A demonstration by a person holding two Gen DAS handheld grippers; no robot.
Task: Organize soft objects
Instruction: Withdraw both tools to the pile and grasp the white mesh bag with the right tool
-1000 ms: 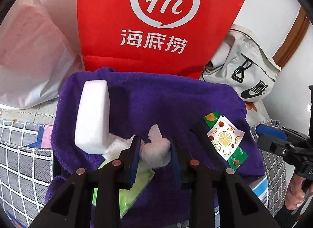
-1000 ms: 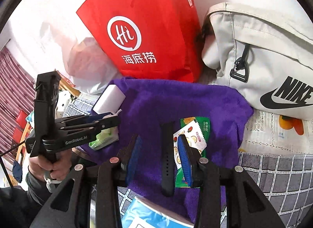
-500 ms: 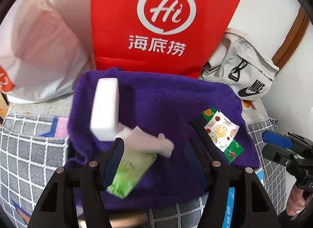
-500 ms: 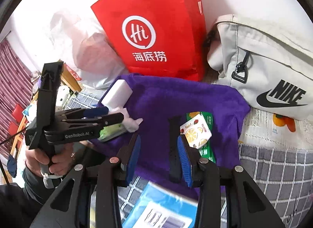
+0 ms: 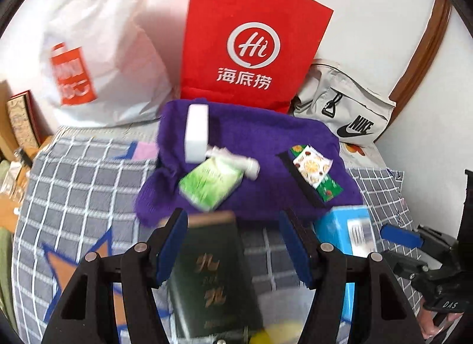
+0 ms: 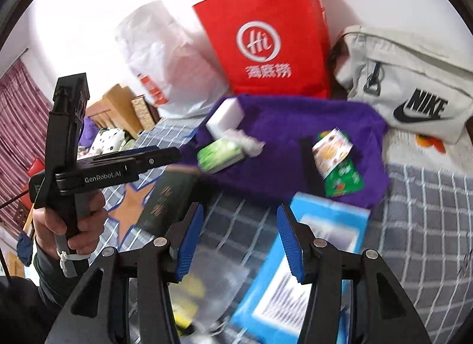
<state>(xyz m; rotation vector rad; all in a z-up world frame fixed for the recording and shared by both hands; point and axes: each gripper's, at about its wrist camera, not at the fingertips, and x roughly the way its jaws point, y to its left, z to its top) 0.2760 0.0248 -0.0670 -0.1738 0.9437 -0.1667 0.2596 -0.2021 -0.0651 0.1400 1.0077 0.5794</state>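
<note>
Above a grey checked bedcover (image 5: 88, 172): left gripper (image 5: 233, 243) tilted steeply down, blue pads well apart, nothing held; dark green booklet (image 5: 212, 273) with gold characters seen below, between the fingers. Right gripper (image 6: 241, 243) pitched down likewise, jaws opening, nothing between the pads; blue-and-white packet (image 6: 322, 231) lying on the cover under it. Left hand (image 6: 71, 225) wrapped round the black handle, seen from the right wrist view (dark sleeve at the frame's lower left corner).

Farther back, on the purple towel (image 5: 260, 134):
- white sponge block (image 5: 196, 134) at the left part
- crumpled white tissue (image 5: 236, 160) just below the block, touching it
- green tissue pack (image 5: 210, 186) touching the tissue, near the towel's front edge
- black strap (image 5: 301, 181) lying diagonally on the right part
- fruit-print sachet (image 5: 313, 169) lying across the strap

All five clear of both grippers.

Behind the towel, against the wall: red paper bag (image 5: 254, 39) with white logo, upright, touching the towel's far edge; white plastic bag (image 5: 97, 57) to its left; beige Nike bag (image 5: 346, 110) to its right. Blue-and-white packet partly under the towel's front right corner. Motion blur over the near objects in both views (yellow bits at the bottom edge not identifiable).
</note>
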